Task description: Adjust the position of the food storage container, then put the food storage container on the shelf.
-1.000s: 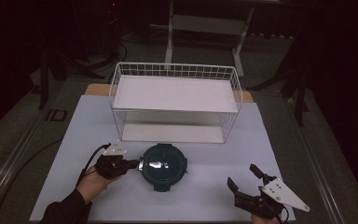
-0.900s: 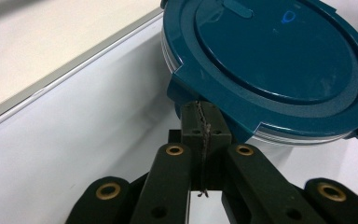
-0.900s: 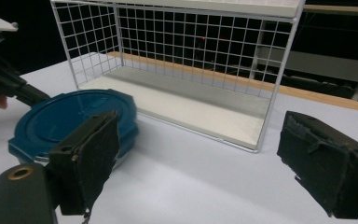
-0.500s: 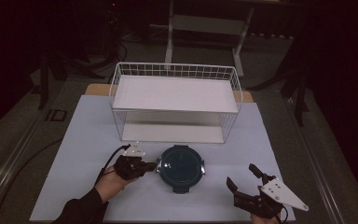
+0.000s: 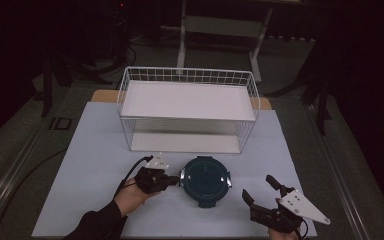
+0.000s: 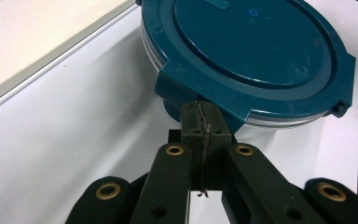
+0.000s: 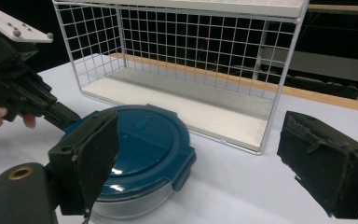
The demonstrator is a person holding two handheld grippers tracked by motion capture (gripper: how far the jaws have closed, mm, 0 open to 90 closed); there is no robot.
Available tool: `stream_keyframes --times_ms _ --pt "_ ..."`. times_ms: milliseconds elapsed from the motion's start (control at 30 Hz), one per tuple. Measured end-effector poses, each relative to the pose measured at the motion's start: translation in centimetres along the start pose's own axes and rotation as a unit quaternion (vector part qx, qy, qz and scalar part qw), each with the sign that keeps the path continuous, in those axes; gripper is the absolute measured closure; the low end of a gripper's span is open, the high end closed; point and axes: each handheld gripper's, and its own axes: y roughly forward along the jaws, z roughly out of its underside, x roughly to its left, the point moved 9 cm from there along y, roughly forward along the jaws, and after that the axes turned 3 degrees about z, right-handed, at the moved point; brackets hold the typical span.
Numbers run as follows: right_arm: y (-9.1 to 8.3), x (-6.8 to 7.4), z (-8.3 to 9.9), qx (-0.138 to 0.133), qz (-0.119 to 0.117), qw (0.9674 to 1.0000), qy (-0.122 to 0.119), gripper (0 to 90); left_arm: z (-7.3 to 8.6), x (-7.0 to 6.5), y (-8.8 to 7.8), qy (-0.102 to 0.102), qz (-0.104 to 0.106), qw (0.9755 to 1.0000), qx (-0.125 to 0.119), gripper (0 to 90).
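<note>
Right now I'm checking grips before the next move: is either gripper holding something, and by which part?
The left gripper is shut on a clip tab of the round container's teal lid. The right gripper is open and holds nothing.

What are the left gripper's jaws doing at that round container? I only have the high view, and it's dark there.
Observer: In the left gripper view, the left gripper is shut with nothing between its pads. Its tips rest against a latch tab of the teal container.
Operator: Is the lid on?
Observer: Yes. The right gripper view shows the lid seated on a clear base.
Operator: And the right gripper?
Observer: Its own view shows the right gripper open wide, with the wire basket ahead.
</note>
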Motion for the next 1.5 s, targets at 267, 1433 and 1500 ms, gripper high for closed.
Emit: stream_keyframes --times_ms 267,1433,1500 --pt "0.0 -0.1 0.0 -0.002 0.001 1.0000 0.001 12.4 0.2 0.4 0.2 0.007 -0.003 1.0000 -0.006 87.7" --pt "0.8 0.4 -2.0 -0.007 -0.015 0.9995 -0.025 10.6 -4.8 -2.1 -1.8 -0.101 0.054 0.9889 -0.094 1.1" --pt "0.9 0.4 -2.1 -0.005 -0.019 0.9996 -0.022 11.4 -4.7 -1.7 -1.3 -0.117 0.054 0.9875 -0.091 1.1"
